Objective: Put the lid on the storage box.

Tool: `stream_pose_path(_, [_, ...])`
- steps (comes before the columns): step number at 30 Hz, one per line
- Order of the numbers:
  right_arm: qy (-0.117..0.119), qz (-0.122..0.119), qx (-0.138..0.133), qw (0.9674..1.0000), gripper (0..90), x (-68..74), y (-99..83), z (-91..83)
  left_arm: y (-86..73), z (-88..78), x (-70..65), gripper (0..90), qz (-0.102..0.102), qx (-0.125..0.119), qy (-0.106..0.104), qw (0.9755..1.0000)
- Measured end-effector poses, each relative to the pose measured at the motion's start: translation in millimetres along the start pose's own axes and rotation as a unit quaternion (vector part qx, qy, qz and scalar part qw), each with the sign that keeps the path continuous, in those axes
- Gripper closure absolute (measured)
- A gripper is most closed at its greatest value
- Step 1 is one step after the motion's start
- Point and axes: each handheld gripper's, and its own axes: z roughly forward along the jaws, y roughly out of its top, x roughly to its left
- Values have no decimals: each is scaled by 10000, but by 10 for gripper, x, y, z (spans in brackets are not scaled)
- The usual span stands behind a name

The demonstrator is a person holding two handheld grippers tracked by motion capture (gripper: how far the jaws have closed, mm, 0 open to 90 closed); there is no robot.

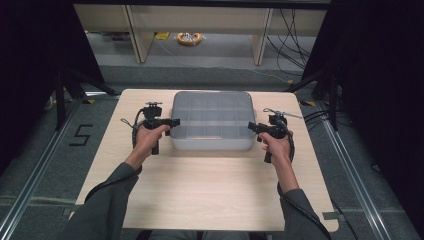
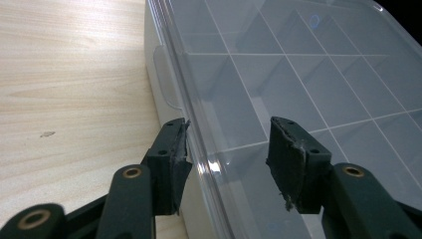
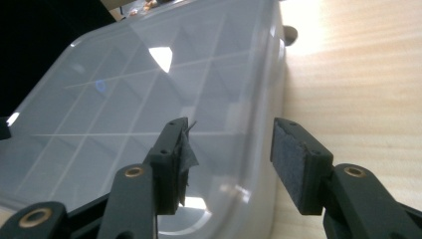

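Note:
A clear plastic compartment box with its lid on sits in the middle of the wooden table. My left gripper is at the box's left edge, open, its jaws straddling the lid rim. My right gripper is at the box's right edge, open as well, with the lid rim between its jaws. The compartments of the box look empty through the lid. A side latch shows ahead of the left gripper. In the right gripper view the gripper spans the lid's edge.
The light wooden tabletop stretches wide in front of the box. Beyond the table stand shelf legs, a yellow coil on the floor and cables. Dark curtains flank both sides.

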Motion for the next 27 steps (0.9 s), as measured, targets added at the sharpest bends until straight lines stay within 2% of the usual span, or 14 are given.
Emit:
stream_pose_path(2, [44,135,-26,9999,495,-43,-29,2,-1,14,1,491,-191,-52,-60,9998])
stream_pose_path(3, [96,200,-18,9998,492,-58,-37,-6,-1,14,1,490,-191,-52,-60,9998])
stream_pose_path(12, [213,156,-154,9995,471,-79,-37,-127,-25,-70,33,424,-415,-89,-188,9989])
stream_pose_path(13, [244,490,-42,9985,468,-3,-34,-189,-32,-110,33,423,-360,-88,-185,9991])
stream_pose_path(14, [225,72,-178,9996,465,-51,-27,-184,-32,-110,33,420,-360,-88,-185,9991])
stream_pose_path(15, [225,72,-178,9996,465,-51,-27,-184,-37,-123,27,420,-419,-121,-193,9989])
stream_pose_path(16, [166,24,-211,9996,461,-41,-26,-197,-39,-149,42,417,-367,-73,-188,9991])
stream_pose_path(18, [218,536,-37,9983,447,87,-29,-269,-44,-179,53,413,-374,-106,-205,9990])
stream_pose_path(20, [163,547,21,9984,445,98,-31,-277,-53,-196,74,413,-374,-116,-212,9990])
stream_pose_path(21, [147,709,150,9973,443,134,-34,-296,-61,-212,93,413,-391,-95,-231,9989])
stream_pose_path(22, [166,355,-70,9992,437,89,-43,-275,-70,-222,101,410,-380,-98,-230,9990])
stream_pose_path(25, [164,297,-77,9994,425,91,-51,-280,-95,-275,116,408,-314,-75,-293,9990])
stream_pose_path(26, [126,342,-56,9993,417,100,-53,-284,-112,-293,108,408,-346,-142,-277,9989])
stream_pose_path(27, [159,753,168,9969,406,168,-58,-331,-143,-327,111,403,-317,-134,-293,9990])
